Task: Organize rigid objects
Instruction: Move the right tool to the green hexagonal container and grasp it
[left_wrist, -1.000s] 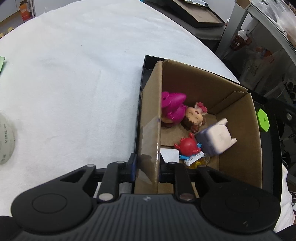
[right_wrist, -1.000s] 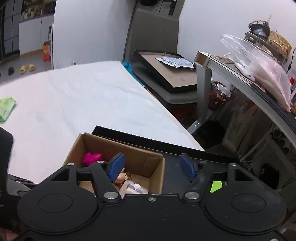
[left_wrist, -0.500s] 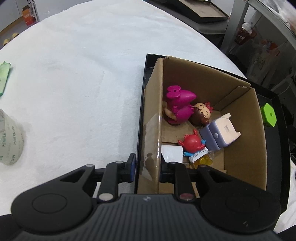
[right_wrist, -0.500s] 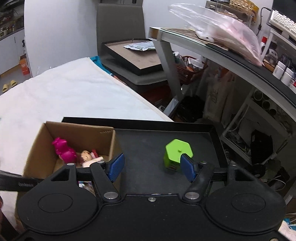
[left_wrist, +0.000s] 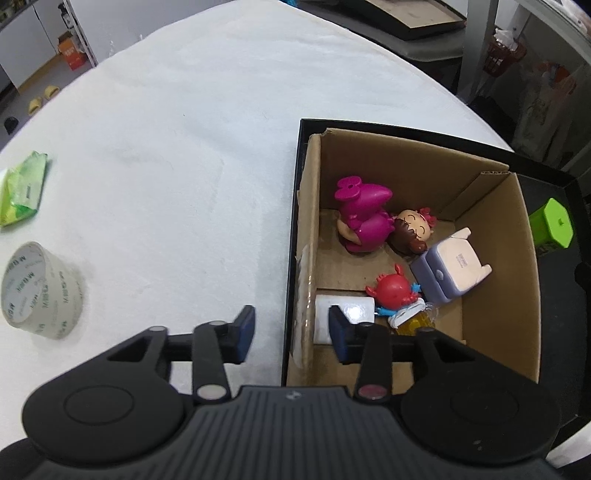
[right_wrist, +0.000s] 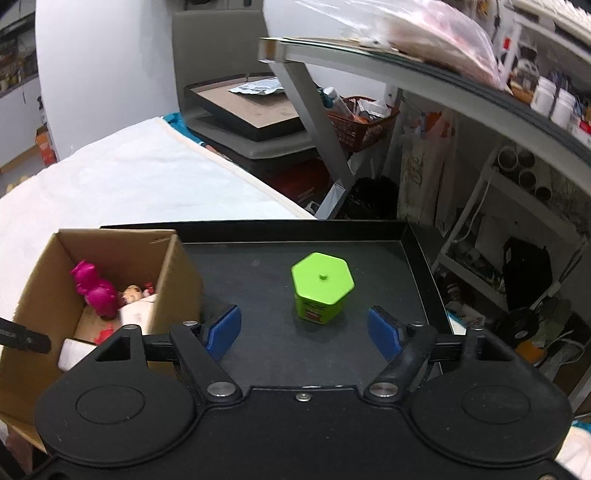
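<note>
- So my left tool (left_wrist: 291, 328) just let go of the cardboard box (left_wrist: 491, 236). A second ago the blue pads were clamped on its left wall, now they're spread, one pad outside over the white desk (left_wrist: 166, 147) and one inside the box, with the wall standing loose between them.
- Meanwhile my right tool (right_wrist: 304, 328) swung over. A second ago it looked across the box top, and now the green hexagonal box (right_wrist: 321, 288) sits dead centre of its frame, lined up between the two blue pads, which are wide apart and not touching it.
- My read: the box is parked where I want it in the black tray (right_wrist: 413, 240), so the green one is next to get picked up and probably dropped in with the rest.
- How it looks: bright lime, flat six-sided lid with a tiny nub in the middle, a printed label low on the side (too small to read). Upright on the tray floor, well apart from the carton, which is lower left in the right view.
- Already in the carton: pink figure (left_wrist: 360, 214), a little doll head (left_wrist: 413, 230), a red crab toy (left_wrist: 393, 290) and a lilac-white block (left_wrist: 448, 269).
- In the left-hand view, a tape roll (left_wrist: 37, 291) and green packet (left_wrist: 24, 192) lie on the desk at the left edge.
</note>
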